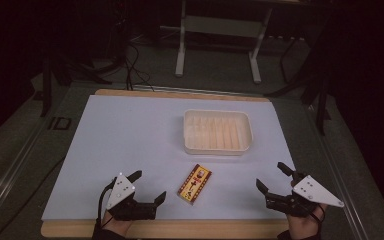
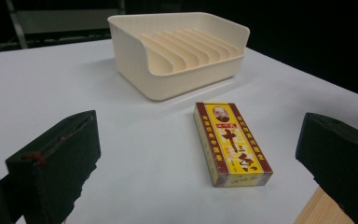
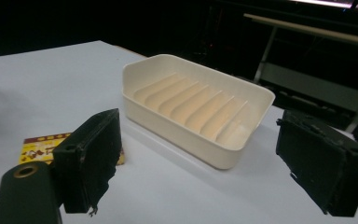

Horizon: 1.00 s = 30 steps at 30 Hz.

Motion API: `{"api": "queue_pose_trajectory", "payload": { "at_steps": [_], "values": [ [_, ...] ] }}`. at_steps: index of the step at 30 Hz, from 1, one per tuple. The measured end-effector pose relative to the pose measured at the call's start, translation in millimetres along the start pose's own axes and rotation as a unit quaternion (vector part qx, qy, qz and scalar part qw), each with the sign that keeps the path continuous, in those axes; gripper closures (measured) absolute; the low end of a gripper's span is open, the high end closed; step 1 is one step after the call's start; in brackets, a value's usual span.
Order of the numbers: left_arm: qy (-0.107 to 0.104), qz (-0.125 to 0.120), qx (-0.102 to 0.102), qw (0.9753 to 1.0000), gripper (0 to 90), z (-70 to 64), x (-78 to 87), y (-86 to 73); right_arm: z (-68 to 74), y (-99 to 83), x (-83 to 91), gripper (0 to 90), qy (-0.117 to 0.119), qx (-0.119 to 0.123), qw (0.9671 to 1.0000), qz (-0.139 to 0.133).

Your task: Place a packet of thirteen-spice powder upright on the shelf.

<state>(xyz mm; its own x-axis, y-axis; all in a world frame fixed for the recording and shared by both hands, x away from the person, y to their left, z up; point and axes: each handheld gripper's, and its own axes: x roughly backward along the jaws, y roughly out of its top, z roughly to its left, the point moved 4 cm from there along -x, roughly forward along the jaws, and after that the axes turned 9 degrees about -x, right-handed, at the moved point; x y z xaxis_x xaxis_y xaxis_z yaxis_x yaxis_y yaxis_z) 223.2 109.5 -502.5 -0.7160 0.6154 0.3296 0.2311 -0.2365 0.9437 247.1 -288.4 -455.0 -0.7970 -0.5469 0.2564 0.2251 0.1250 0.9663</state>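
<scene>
A small yellow and dark red box (image 1: 195, 184) (image 2: 231, 143) (image 3: 41, 147) lies flat on the white table top near the front edge. Behind it stands a cream ribbed tray (image 1: 217, 131) (image 2: 182, 51) (image 3: 196, 113), with nothing in it. My left gripper (image 1: 148, 185) (image 2: 200, 168) rests at the front left, open, with the box a little ahead between the lines of its jaws. My right gripper (image 1: 275, 176) (image 3: 200, 163) rests at the front right, open, with its jaws pointed at the tray. Neither holds anything.
The white sheet (image 1: 130, 140) covers a wooden table (image 1: 180, 93) whose edge shows at front and back. Beyond the table a grey metal stand (image 1: 217, 30) and cables (image 1: 130, 65) sit on the dark floor.
</scene>
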Motion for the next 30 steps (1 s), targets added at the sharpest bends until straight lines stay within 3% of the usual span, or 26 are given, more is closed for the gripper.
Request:
{"api": "queue_pose_trajectory", "payload": {
  "at_steps": [2,8,11,13,15,19,22,27,30],
  "values": [
    [-0.003,-0.001,-0.001,1.0,0.7,-0.9,-0.2,0.2,0.2,0.3,0.7,13.9,-0.007,-0.013,0.9998,0.01],
    [-0.012,-0.012,-0.002,0.9999,0.7,-2.6,1.0,2.0,1.6,3.2,4.5,13.7,0.003,-0.032,0.9994,0.01],
    [-0.02,-0.015,-0.005,0.9997,0.7,-4.2,1.4,2.7,3.5,3.2,4.1,13.4,0.007,-0.026,0.9996,0.012],
    [-0.038,-0.033,-0.01,0.9987,0.7,-6.5,2.3,5.2,5.0,3.0,3.7,13.4,0.009,-0.023,0.9996,0.014],
    [-0.032,-0.043,-0.025,0.9982,0.7,-7.9,3.1,7.1,6.0,3.3,3.7,13.3,0.009,-0.02,0.9997,0.013],
    [-0.031,-0.034,-0.019,0.9987,0.7,-9.5,2.3,8.0,6.0,3.9,4.6,13.3,0.011,-0.02,0.9997,0.009],
    [-0.045,-0.036,-0.012,0.9983,0.7,-13.9,2.6,12.2,6.1,4.1,3.9,13.5,0.019,-0.017,0.9996,0.008],
    [-0.072,-0.045,-0.017,0.9962,0.6,-23.9,4.5,24.8,7.5,5.5,3.1,13.9,0.028,-0.01,0.9996,0.001],
    [-0.077,-0.027,-0.021,0.9965,0.7,-26.9,5.8,32.4,7.7,5.7,3.3,13.5,0.027,-0.014,0.9995,0.002]
  ]
}}
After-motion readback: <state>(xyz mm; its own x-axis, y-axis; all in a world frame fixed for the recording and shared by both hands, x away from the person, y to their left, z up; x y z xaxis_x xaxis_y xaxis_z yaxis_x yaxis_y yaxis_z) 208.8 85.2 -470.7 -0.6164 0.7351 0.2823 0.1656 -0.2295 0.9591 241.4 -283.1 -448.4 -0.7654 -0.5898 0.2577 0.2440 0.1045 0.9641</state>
